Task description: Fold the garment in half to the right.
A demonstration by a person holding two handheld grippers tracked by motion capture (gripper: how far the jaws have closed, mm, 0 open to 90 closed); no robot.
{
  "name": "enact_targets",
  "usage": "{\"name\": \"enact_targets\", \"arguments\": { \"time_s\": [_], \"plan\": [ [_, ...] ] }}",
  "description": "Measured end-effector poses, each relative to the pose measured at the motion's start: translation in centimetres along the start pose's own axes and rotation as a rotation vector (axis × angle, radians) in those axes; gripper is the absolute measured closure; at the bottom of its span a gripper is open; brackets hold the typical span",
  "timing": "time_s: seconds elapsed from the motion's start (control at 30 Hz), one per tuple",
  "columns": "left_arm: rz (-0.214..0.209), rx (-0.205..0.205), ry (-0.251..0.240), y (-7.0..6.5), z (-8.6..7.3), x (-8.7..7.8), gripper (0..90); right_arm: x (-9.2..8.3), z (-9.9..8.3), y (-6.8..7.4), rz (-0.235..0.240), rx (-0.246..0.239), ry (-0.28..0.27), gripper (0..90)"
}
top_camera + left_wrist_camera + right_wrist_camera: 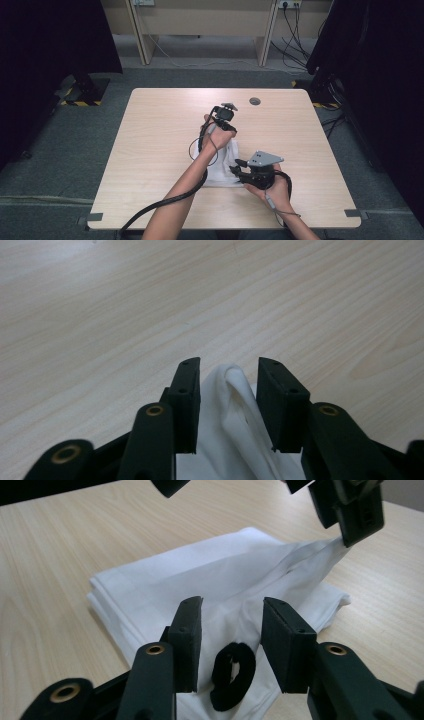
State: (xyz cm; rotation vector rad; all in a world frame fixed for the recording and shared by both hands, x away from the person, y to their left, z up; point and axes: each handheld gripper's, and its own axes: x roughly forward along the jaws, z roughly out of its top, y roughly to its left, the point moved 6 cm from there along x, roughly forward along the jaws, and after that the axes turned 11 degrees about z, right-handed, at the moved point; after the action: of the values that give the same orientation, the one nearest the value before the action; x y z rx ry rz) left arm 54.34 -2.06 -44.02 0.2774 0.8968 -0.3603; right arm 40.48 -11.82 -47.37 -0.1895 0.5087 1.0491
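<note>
A pale wooden table [160, 150] with a fine, straight grain and rounded corners carries everything here, its smooth top matte under the light. On it, toward the person's side of the middle, lies a white cloth [200, 580], soft and thin, folded into a flat, roughly square stack whose layered edges show along one side; one corner is drawn up into a taut, creased peak. The left gripper [228, 405], hard black plastic with brass-coloured pivot pins, stands with its two flat rectangular jaws parted and a rounded fold of the cloth rising between them, the pads clear of the fabric on both sides. The right gripper [231, 647], of the same build and topped by a grey three-cornered plate in the high view, is likewise released, jaws apart over the cloth's near edge. Between them lies a small black loop [232, 675], fuzzy and oval, resting on the white fabric.
</note>
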Motion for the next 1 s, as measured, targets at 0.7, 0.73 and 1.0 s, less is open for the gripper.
{"name": "enact_targets", "arguments": {
  "time_s": [0.7, 0.73, 1.0],
  "plan": [
    [0.036, 0.017, 0.03, 1.0, -0.7, 0.3, 58.4, 0.5, 1.4, 1.8, 0.048, -0.074, 0.025, 66.7],
    [0.036, 0.019, 0.033, 1.0, -0.8, 0.4, 58.4, 0.7, 1.3, 1.8, 0.051, -0.071, 0.034, 66.8],
    [0.03, 0.038, 0.064, 0.4, -1.6, 1.6, 58.4, 1.7, -0.8, 1.2, 0.058, -0.038, 0.118, 66.7]
  ]
}}
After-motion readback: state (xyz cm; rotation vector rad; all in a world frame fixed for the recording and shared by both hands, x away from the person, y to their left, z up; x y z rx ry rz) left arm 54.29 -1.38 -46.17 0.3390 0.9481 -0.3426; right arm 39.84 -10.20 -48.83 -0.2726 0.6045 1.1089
